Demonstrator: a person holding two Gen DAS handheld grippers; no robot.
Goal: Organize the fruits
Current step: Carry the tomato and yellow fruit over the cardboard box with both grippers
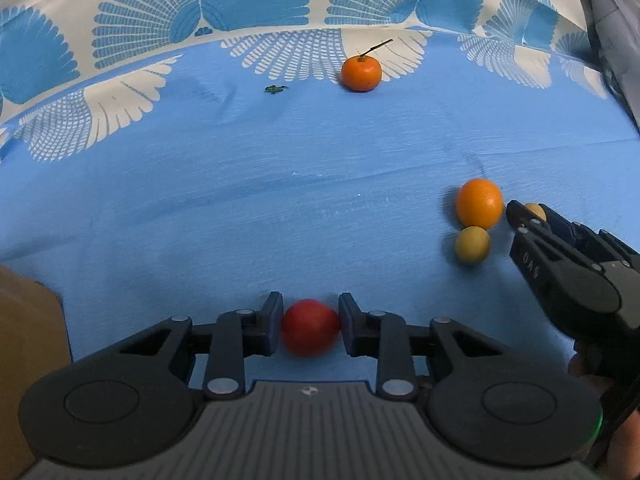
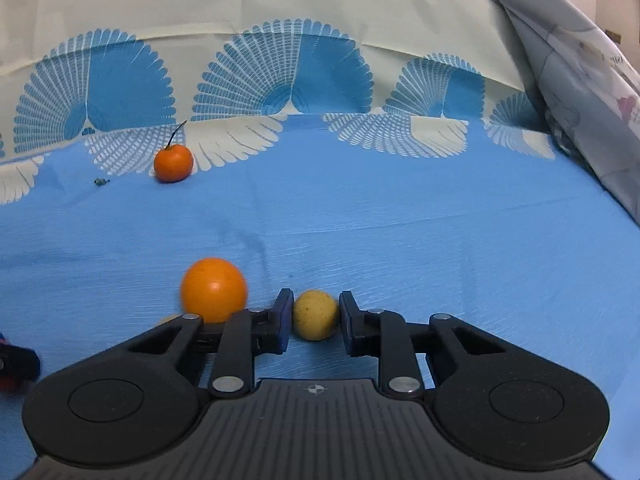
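Observation:
My left gripper (image 1: 311, 330) is shut on a red round fruit (image 1: 310, 332) just above the blue cloth. My right gripper (image 2: 315, 318) is shut on a small yellow fruit (image 2: 315, 314); in the left wrist view that gripper (image 1: 524, 220) reaches in from the right, with the fruit (image 1: 536, 211) partly hidden between its fingers. An orange (image 2: 213, 289) lies just left of the right gripper, also in the left wrist view (image 1: 479, 203), with a second yellow fruit (image 1: 472, 244) touching it in front. A stemmed tangerine (image 1: 361, 72) sits far back, also in the right wrist view (image 2: 173, 163).
A blue cloth (image 1: 240, 200) with white fan patterns covers the surface. A small green bit (image 1: 275, 89) lies left of the tangerine. A brown box (image 1: 28, 360) stands at the near left. Crumpled fabric (image 2: 580, 80) rises at the right.

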